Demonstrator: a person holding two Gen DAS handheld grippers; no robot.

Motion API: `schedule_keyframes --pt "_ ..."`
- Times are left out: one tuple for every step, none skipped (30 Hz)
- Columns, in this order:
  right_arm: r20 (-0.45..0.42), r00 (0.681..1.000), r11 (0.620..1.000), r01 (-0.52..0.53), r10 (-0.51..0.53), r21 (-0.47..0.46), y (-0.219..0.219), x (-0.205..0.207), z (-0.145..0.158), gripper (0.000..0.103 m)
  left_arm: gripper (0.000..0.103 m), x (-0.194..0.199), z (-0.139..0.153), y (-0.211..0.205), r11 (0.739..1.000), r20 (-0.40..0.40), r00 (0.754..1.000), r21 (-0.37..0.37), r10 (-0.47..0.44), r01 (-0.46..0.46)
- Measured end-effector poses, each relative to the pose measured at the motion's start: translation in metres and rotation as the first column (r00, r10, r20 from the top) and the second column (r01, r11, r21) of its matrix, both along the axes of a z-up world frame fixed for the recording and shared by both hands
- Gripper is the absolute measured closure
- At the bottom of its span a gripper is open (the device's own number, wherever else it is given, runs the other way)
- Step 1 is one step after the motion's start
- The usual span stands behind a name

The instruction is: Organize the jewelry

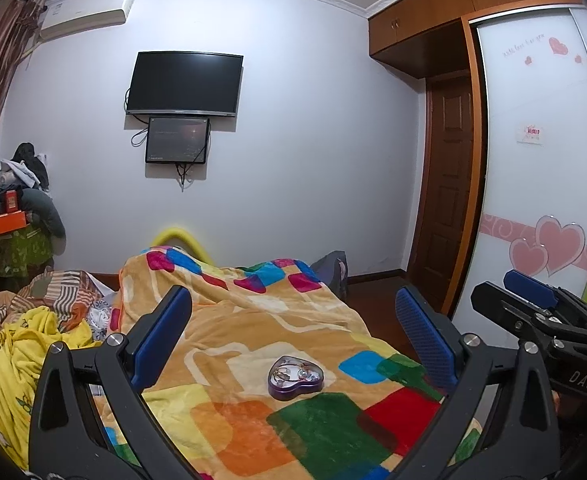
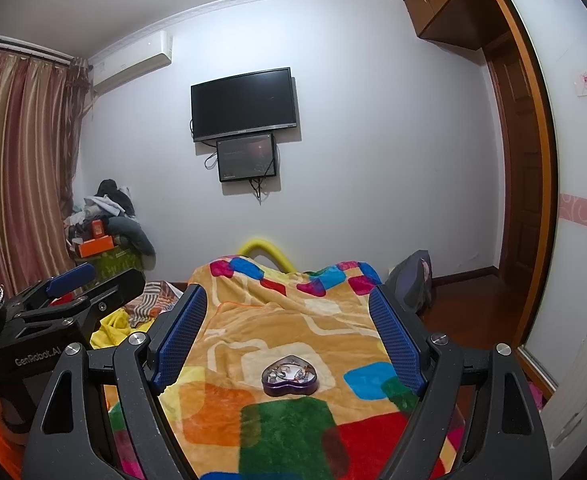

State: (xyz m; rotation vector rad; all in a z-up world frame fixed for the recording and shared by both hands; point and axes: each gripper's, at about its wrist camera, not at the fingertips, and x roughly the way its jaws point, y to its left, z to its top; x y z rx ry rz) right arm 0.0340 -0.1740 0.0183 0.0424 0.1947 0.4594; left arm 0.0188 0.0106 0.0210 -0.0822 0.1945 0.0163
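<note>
A purple heart-shaped jewelry box [image 1: 295, 377] sits open on the patchwork blanket [image 1: 253, 332] over the bed, low in the centre of both frames, jewelry [image 2: 289, 372] tangled inside; the left gripper [image 1: 293, 336] and right gripper [image 2: 289, 332] hang above it, jaws spread wide, holding nothing.

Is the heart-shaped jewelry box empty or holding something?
Holding something: the heart-shaped box on the blanket shows jewelry pieces inside; whether a clear lid covers them, cannot tell.

Black left gripper [image 1: 293, 312] and right gripper [image 2: 287, 312], blue ribbed pads, silver screws.
</note>
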Motion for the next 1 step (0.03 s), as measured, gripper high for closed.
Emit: schedule_keyframes --pt "-0.001 1.0 1.0 0.0 0.0 -0.001 0.0006 0.0005 0.0001 0.022 0.001 0.001 -0.0002 -0.0001 1.0 -0.002 1.0 0.001 0.002 -0.002"
